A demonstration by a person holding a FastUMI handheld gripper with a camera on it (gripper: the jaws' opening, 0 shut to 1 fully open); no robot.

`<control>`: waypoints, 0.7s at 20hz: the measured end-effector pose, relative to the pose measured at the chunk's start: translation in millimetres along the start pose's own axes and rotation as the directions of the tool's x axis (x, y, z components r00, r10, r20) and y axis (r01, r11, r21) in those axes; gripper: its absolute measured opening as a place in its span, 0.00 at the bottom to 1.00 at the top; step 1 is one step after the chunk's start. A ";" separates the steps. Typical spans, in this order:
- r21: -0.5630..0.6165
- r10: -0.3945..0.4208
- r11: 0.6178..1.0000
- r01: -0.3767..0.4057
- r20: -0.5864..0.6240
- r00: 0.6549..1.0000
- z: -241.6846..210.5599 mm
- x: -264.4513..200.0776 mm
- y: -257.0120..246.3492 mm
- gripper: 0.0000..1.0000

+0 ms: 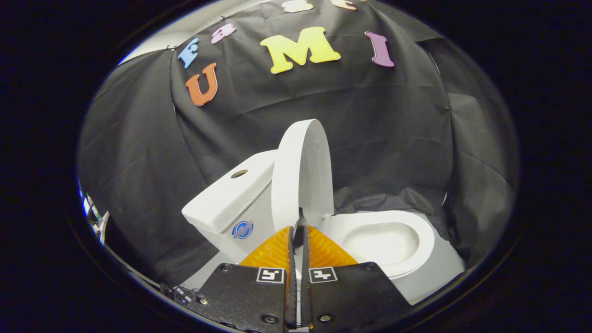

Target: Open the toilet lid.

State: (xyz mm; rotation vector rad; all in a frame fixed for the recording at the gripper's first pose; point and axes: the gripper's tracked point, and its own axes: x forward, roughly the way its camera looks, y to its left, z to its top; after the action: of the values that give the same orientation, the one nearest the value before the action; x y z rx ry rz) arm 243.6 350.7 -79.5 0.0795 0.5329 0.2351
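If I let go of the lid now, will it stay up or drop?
The lid stands nearly upright beside the tank, so it probably stays up. It looks like rigid, glossy plastic: likely stiff but slippery. The gripper looks closed near its lower edge; a real grip can't be confirmed.

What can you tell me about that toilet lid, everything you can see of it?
The toilet lid is a plain white oval, smooth like glossy plastic. It is raised, standing roughly upright and leaning back toward the white tank, with the bowl open beside it. The claw sits just in front of its lower edge with its fingers nearly closed; whether they pinch the lid cannot be told.
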 end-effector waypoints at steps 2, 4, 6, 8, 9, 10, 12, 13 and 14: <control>-0.010 0.005 1.000 -0.005 -0.005 1.000 0.4 0.8 6.4 0.06; -0.014 0.009 1.000 -0.009 -0.010 1.000 1.4 3.4 10.3 0.06; -0.023 0.015 1.000 -0.015 -0.011 1.000 2.6 5.6 15.7 0.06; -0.038 0.017 0.999 -0.018 -0.012 1.000 2.0 6.1 21.4 0.07; -0.050 0.017 0.999 -0.017 -0.012 1.000 2.0 5.9 24.8 0.06; -0.062 0.016 0.998 -0.017 -0.012 1.000 1.1 6.8 28.0 0.07; -0.078 0.017 0.997 -0.018 -0.013 1.000 -1.0 7.2 34.4 0.07; -0.084 0.019 0.996 -0.020 -0.015 1.000 -1.2 7.3 37.0 0.07; -0.089 0.021 0.996 -0.023 -0.017 1.000 -2.1 8.0 37.5 0.07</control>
State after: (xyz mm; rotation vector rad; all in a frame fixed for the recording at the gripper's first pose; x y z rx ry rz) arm 241.7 389.0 -80.2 -0.0030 0.5372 0.2806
